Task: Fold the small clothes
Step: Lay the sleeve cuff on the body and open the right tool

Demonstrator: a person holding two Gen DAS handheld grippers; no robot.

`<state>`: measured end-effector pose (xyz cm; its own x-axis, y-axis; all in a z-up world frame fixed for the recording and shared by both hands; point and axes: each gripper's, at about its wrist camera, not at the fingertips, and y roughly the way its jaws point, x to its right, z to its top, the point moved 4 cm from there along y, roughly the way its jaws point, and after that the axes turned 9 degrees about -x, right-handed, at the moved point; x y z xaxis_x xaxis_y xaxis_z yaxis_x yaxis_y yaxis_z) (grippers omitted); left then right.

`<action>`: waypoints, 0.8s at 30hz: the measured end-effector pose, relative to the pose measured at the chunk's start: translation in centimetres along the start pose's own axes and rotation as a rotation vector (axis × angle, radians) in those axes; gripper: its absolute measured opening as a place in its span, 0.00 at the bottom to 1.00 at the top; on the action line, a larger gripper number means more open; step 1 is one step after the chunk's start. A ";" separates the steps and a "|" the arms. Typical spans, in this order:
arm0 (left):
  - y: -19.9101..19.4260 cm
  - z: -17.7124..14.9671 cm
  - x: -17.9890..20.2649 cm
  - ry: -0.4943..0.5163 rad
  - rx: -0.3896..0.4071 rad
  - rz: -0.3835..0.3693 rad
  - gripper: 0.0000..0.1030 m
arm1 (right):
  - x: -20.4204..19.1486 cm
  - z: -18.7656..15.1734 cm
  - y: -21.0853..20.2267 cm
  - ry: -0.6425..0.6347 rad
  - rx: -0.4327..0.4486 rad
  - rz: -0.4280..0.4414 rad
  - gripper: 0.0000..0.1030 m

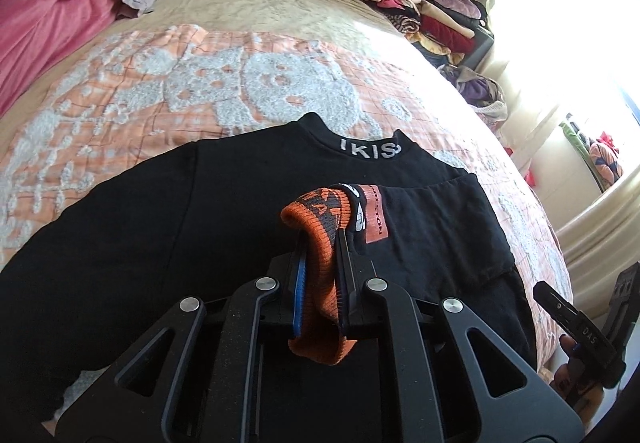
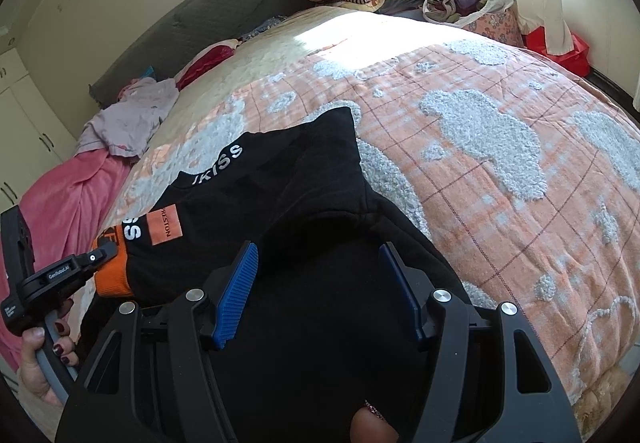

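Left gripper (image 1: 320, 255) is clamped on the orange ribbed cuff (image 1: 316, 243) of the black sweatshirt (image 1: 160, 223), low centre of the left wrist view; cuff bunched between the pads, sleeve end raised off the body of the garment. In the right wrist view we see the same gripper at lower left, held by a hand (image 2: 40, 359) with dark nail polish.

Right gripper (image 2: 320, 283) is released, jaws apart. It sits over the sweatshirt's black fabric at lower centre of its own view, nothing pinched between the blue pads (image 2: 236, 295); whether the tips touch the cloth we can't tell.

Sweatshirt lies spread on the peach and white bedspread (image 2: 500, 171), collar with white lettering (image 1: 370, 149) toward frame centre, one sleeve already laid across the chest with an orange patch (image 1: 376, 215) showing.

Handling, our read: soft, light knit, no stiffness, will drape and sag from any single grip point. Ribbed cuff is the thickest, grippiest bit, so it's a good hold. Plain body fabric is likely to slip or pick up only one layer. For the right side we'd go for a seam or hem edge, shoulder or bottom band, and pinch through both layers.

Clutter: stack of folded clothes (image 1: 424, 11) upper right, pink blanket (image 1: 44, 23) upper left, both well clear.
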<state>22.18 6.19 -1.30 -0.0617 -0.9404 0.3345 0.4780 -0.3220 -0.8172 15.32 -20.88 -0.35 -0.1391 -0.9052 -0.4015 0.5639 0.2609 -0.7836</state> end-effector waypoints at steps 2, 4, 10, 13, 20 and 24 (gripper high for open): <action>-0.1 0.0 -0.4 -0.008 -0.002 0.003 0.06 | -0.1 0.0 0.1 -0.005 -0.002 -0.001 0.60; -0.1 0.0 -0.8 -0.018 -0.006 0.009 0.06 | 0.0 -0.1 0.1 -0.004 -0.003 -0.002 0.60; 0.4 -0.1 -1.7 -0.032 -0.028 0.022 0.09 | -0.2 0.0 0.2 -0.013 -0.009 0.001 0.60; 0.0 0.0 -1.8 -0.022 -0.018 0.041 0.09 | -0.3 0.1 -0.1 -0.020 -0.001 -0.002 0.62; -2.1 0.4 -1.4 0.004 0.025 0.056 0.10 | -0.3 0.5 -0.5 -0.025 0.013 -0.019 0.64; -2.3 0.1 -0.8 0.024 0.018 0.050 0.16 | -0.4 0.8 -0.7 -0.044 0.027 -0.042 0.64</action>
<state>21.18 7.73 0.33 -0.0586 -0.9577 0.2818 0.4966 -0.2728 -0.8239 15.60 -20.96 0.78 -0.1281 -0.9292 -0.3467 0.5798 0.2135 -0.7863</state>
